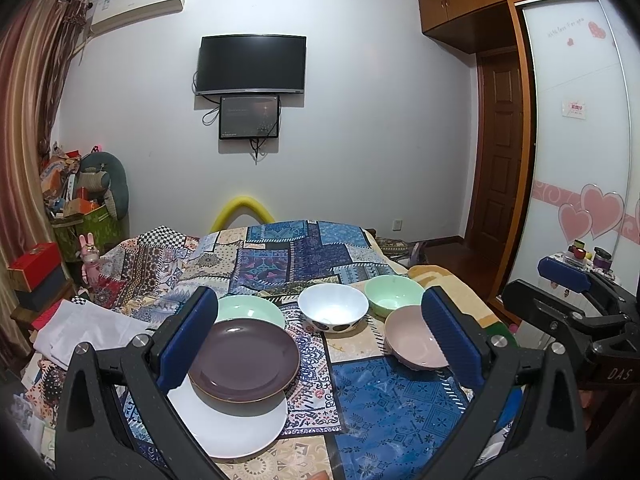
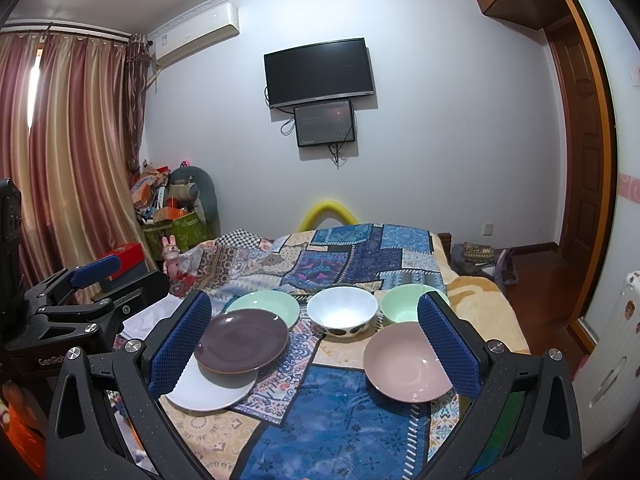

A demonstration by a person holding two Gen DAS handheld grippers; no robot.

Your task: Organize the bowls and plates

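On the patchwork cloth a dark purple plate [image 1: 245, 359] [image 2: 243, 341] rests partly on a white plate [image 1: 236, 426] [image 2: 208, 390]. Behind them lies a pale green plate [image 1: 252, 310] [image 2: 269, 304]. A white bowl with dark dots [image 1: 333, 307] [image 2: 343, 311] stands in the middle, a green bowl [image 1: 393, 294] [image 2: 404, 305] to its right, and a pink bowl [image 1: 412, 342] [image 2: 406, 362] nearer. My left gripper [image 1: 320, 338] is open above the plates with nothing in it. My right gripper [image 2: 316, 348] is open too and holds nothing.
The dishes sit on a bed [image 1: 304, 252] covered by the patchwork cloth. Folded white fabric [image 1: 80, 326] lies at the left. Boxes and a stuffed bag [image 1: 84, 208] crowd the left corner by the curtain. A wardrobe [image 1: 576, 128] and a door stand to the right.
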